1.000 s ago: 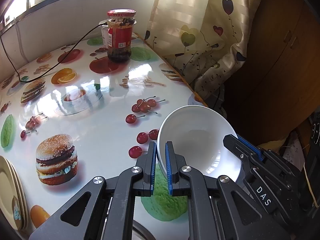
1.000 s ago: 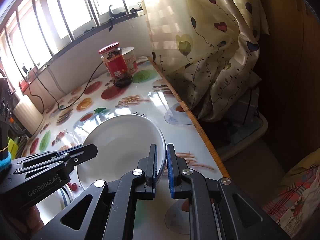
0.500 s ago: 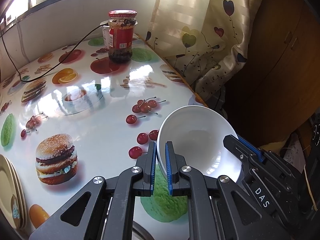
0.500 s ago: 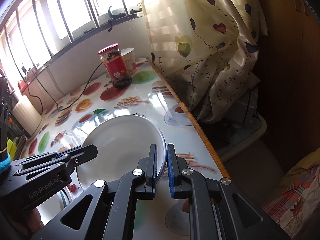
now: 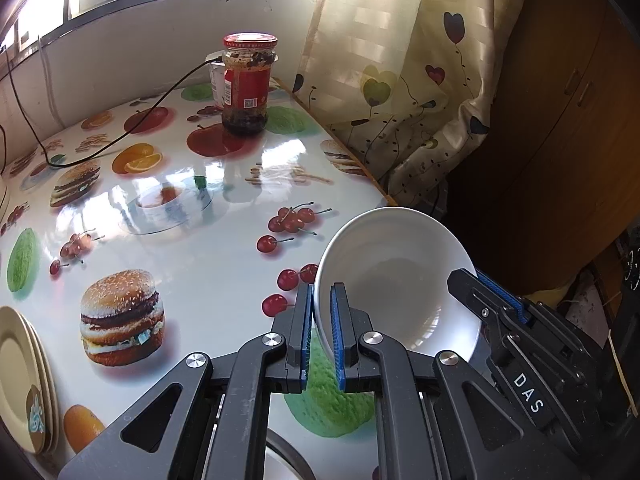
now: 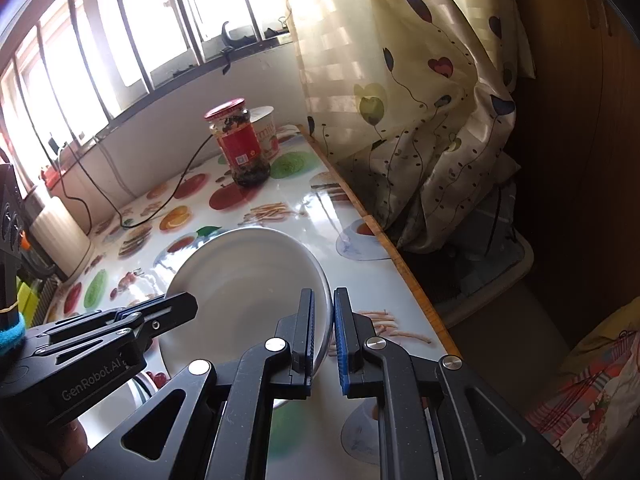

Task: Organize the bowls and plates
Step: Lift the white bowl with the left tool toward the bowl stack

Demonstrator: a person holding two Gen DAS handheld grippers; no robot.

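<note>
A white bowl (image 5: 394, 280) is held in the air above the table's right front corner, tilted. My left gripper (image 5: 321, 300) is shut on its left rim. My right gripper (image 6: 323, 312) is shut on its right rim, and its fingers (image 5: 484, 300) show at the bowl's right side in the left wrist view. The bowl also shows in the right wrist view (image 6: 244, 280), with the left gripper's fingers (image 6: 160, 312) on its left rim. A stack of cream plates (image 5: 24, 380) lies at the table's left front edge. Another round rim (image 5: 288, 460) shows below my left gripper.
A red-lidded jar (image 5: 246, 84) and a white cup (image 6: 266, 128) behind it stand at the table's far end. A black cable (image 5: 120, 136) runs across the far left. A curtain (image 5: 400, 80) hangs past the table's right edge (image 6: 400, 264), with a wooden cabinet (image 5: 560, 140) beyond it.
Both grippers keep their hold on the bowl. The views have shifted only slightly.
</note>
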